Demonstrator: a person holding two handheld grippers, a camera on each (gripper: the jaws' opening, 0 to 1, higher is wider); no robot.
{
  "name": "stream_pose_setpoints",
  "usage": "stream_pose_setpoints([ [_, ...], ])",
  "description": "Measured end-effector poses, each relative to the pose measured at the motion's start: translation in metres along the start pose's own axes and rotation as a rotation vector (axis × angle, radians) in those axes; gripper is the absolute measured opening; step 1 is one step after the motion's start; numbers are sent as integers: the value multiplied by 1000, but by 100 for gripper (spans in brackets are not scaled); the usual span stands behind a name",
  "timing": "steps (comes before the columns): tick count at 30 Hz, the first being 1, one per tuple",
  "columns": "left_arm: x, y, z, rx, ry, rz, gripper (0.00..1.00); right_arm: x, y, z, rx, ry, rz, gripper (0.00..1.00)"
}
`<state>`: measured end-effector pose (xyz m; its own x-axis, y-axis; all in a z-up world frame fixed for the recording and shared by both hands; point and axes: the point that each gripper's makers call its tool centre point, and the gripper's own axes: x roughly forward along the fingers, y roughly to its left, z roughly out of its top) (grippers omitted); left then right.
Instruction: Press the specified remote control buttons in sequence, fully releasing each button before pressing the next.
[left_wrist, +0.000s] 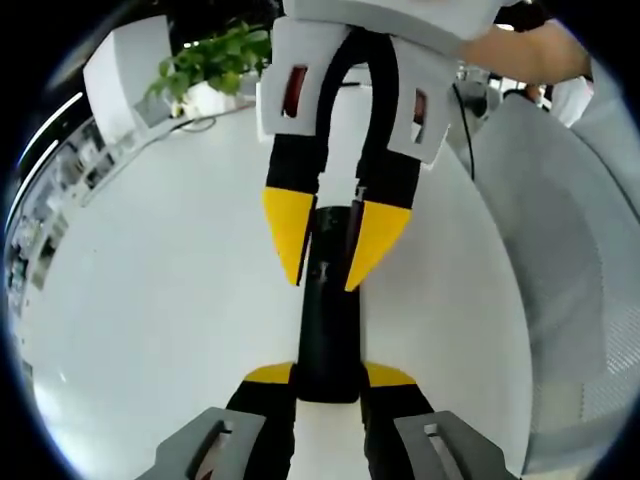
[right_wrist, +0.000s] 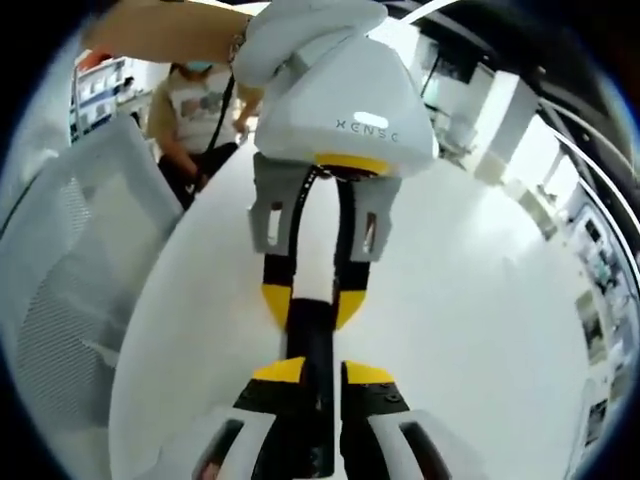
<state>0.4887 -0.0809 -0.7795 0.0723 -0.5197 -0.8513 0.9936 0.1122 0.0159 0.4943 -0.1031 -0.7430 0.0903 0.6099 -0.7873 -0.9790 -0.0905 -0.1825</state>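
The long, slim black remote control (left_wrist: 327, 330) lies lengthwise above the white counter (left_wrist: 150, 300), left claw (left_wrist: 328, 378) clamped on one end, right claw (right_wrist: 322, 372) clamped on the other.

The white housing of the left tongs (right_wrist: 310, 305) reads "XENSE".

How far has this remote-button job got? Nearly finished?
Done: cannot tell; no buttons are legible and no screen shows the result.
In hand: the black remote is clamped at one end by the left gripper above the white table, with the right gripper astride the other end.
Left: any remaining presses, then releasing.
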Motion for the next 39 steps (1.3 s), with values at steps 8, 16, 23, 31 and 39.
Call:
stream_pose_setpoints([
  [8, 0, 0, 0, 0, 0, 1, 24, -2, 0, -2, 4, -5, -12, 12],
  [16, 0, 0, 0, 1, 0, 2, 24, -7, 3, 1, 37, -54, -3, 26],
  [23, 0, 0, 0, 0, -2, 4, 24, -11, 5, -3, 49, -63, -4, 29],
  [31, 0, -1, 0, -1, -5, 6, 24, -17, 7, -3, 72, -90, -6, 33],
  [39, 0, -1, 0, -1, -11, 6, 24, -22, 7, -8, 73, -97, -8, 36],
])
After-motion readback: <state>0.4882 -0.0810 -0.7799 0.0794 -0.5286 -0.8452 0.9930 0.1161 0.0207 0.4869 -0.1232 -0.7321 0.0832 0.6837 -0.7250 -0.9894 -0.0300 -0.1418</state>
